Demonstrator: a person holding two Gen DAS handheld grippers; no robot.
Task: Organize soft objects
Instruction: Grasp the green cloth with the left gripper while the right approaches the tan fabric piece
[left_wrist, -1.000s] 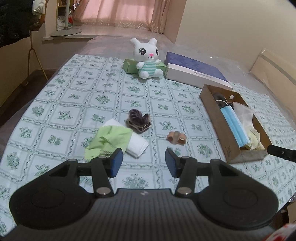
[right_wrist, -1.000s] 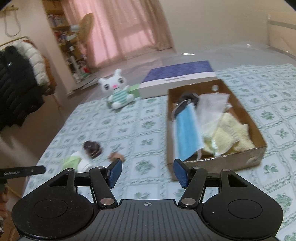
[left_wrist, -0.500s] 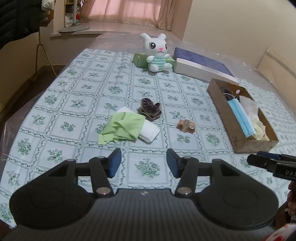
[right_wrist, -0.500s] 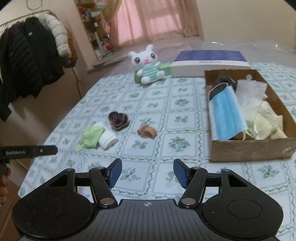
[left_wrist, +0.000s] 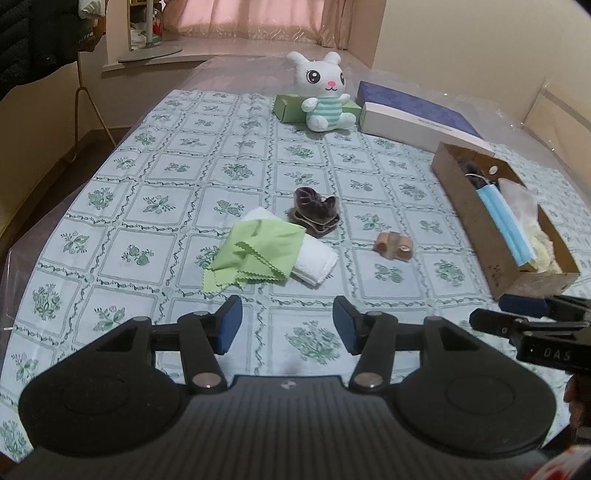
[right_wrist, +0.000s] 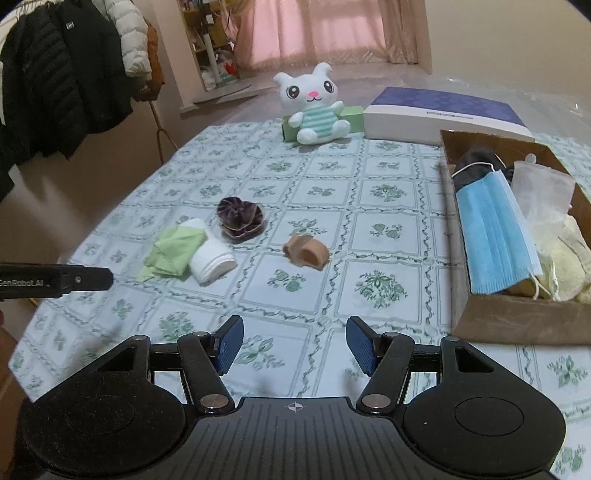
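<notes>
A green cloth (left_wrist: 255, 254) (right_wrist: 173, 249) lies over a rolled white towel (left_wrist: 314, 260) (right_wrist: 212, 258) mid-table. Beside them sit a dark purple scrunchie (left_wrist: 317, 214) (right_wrist: 241, 217) and a small tan soft piece (left_wrist: 393, 245) (right_wrist: 306, 254). A cardboard box (left_wrist: 469, 221) (right_wrist: 517, 321) at the right holds a blue face mask (right_wrist: 493, 229), a white pouch and pale yellow cloth. My left gripper (left_wrist: 287, 328) hovers open over the near table, empty. My right gripper (right_wrist: 294, 344) is open and empty too, short of the tan piece. Its tips show at the right of the left wrist view (left_wrist: 517, 314).
A white plush bunny (left_wrist: 325, 94) (right_wrist: 314, 107) leans on a green box (left_wrist: 288, 107) at the far end, next to a purple and white flat box (left_wrist: 417, 116) (right_wrist: 443, 114). Dark coats (right_wrist: 62, 74) hang at the left. The patterned tablecloth (left_wrist: 166, 177) reaches the near edge.
The right gripper swung left and sank, so the loose items sit nearer its centre and the box has slid right. The left view tilted slightly, and the right gripper's tips came further into it.
</notes>
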